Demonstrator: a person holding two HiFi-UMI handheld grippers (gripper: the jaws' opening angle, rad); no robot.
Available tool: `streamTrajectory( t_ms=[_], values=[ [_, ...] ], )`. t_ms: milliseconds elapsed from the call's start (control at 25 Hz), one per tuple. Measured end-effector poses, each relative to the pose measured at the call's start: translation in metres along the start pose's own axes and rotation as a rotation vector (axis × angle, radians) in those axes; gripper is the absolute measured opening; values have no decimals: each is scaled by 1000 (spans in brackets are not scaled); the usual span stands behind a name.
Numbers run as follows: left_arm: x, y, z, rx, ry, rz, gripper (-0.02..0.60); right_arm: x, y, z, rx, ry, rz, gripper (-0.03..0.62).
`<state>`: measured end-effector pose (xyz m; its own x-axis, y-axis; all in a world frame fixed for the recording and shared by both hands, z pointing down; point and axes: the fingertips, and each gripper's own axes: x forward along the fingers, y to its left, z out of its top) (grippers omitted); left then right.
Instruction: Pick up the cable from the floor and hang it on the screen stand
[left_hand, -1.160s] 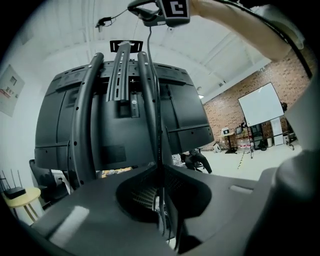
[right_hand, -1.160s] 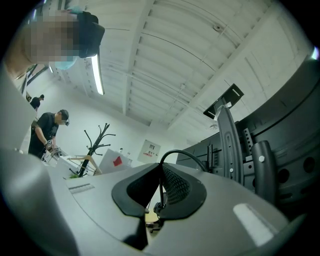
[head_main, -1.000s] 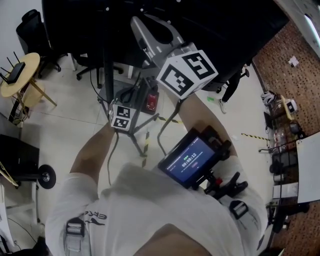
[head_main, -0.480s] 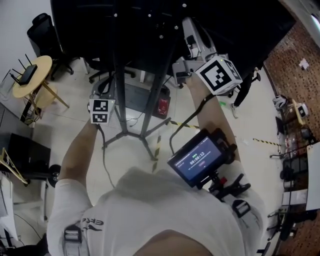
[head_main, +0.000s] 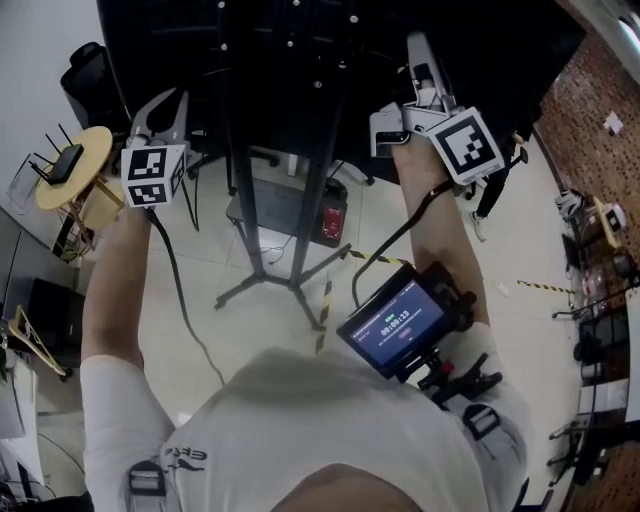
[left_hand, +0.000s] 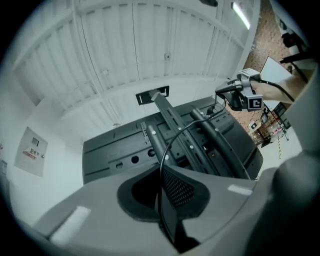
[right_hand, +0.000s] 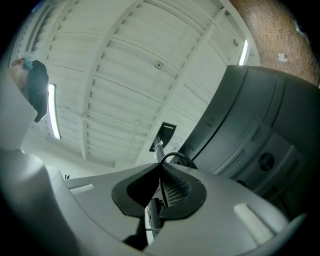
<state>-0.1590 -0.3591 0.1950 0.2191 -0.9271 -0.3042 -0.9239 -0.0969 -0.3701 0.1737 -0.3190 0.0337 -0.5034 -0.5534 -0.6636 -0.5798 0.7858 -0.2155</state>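
Office-like lab: swivel chair (head_main: 88, 68), router (head_main: 62, 162) on round table (head_main: 96, 140), taped tile floor (head_main: 250, 330).

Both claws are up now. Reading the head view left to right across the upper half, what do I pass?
Round wooden table → left claw → screen stand → right claw → brown patterned floor.
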Motion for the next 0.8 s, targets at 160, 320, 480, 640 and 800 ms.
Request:
streamTrajectory(
  t_ms=[160, 320, 480, 640, 800],
  values=[
    [21, 24, 51, 63, -44, 4, 12, 4, 5, 28, -26, -62, 16, 32],
    [34, 36, 90, 111, -83, 8, 11, 8, 13, 52, -41, -118, 37, 32],
    [44, 48, 113, 150, -112, 26, 12, 9, 19, 71, -56, -167, 56, 32],
    [74, 62, 137, 175, -124, 29, 11, 27, 12, 88, -80, -182, 62, 32],
    [118, 64, 144, 198, -141, -12, 11, 42, -19, 91, -92, -197, 7, 32]
  ],
)
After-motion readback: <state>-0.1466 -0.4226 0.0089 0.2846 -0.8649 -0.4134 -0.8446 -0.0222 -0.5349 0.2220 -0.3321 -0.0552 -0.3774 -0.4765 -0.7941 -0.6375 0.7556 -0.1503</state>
